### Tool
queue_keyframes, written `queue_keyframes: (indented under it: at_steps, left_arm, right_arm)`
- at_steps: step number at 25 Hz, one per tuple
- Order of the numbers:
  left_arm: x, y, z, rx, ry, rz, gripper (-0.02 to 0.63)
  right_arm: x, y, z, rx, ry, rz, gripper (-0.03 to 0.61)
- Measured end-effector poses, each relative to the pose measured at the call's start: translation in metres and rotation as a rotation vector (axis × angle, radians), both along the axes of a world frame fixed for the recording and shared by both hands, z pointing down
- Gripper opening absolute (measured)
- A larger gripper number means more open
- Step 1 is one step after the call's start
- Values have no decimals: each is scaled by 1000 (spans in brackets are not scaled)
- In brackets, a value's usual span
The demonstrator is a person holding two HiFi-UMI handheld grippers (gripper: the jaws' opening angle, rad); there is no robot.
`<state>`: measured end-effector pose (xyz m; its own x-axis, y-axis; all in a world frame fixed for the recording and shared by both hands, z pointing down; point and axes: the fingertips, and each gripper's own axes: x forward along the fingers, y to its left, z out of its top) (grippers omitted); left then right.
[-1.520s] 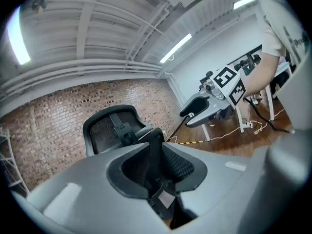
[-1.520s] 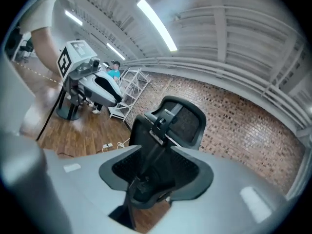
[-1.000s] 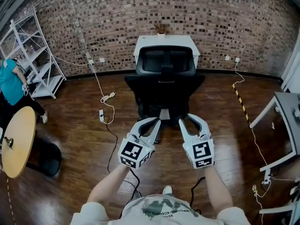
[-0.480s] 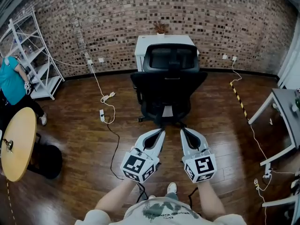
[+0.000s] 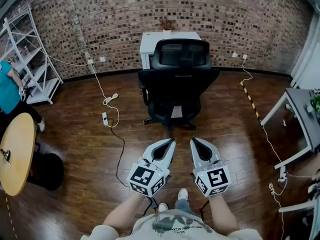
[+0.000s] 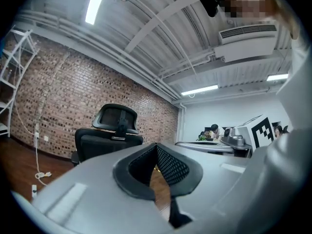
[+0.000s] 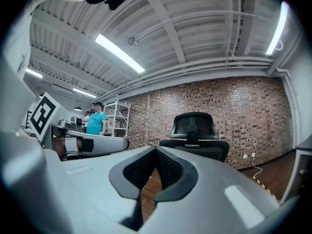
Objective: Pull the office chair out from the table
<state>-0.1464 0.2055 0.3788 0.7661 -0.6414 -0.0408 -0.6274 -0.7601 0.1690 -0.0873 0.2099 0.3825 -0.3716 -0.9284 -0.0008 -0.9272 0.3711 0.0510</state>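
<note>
Black office chair (image 5: pixel 178 81) near white table (image 5: pixel 150 37), L tongs (image 5: pixel 171 141) & R tongs (image 5: pixel 193 140) clenched, empty

a white shelf rack (image 5: pixel 42 90) stands against the brick wall (image 5: pixel 100 19), round wooden tabletop (image 5: pixel 17 154) nearby.

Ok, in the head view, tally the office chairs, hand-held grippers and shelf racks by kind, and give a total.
office chair: 1
hand-held grippers: 2, left hand-held gripper, right hand-held gripper
shelf rack: 1
total: 4
</note>
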Motion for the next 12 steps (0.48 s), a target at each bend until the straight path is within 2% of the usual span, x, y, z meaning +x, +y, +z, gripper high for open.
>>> queue_keyframes:
  at_steps: [12]
  left_arm:
    - [2,-2,6,-10,-27,26,17]
  right_arm:
    - [-8,3,7,-3,4,-10,0]
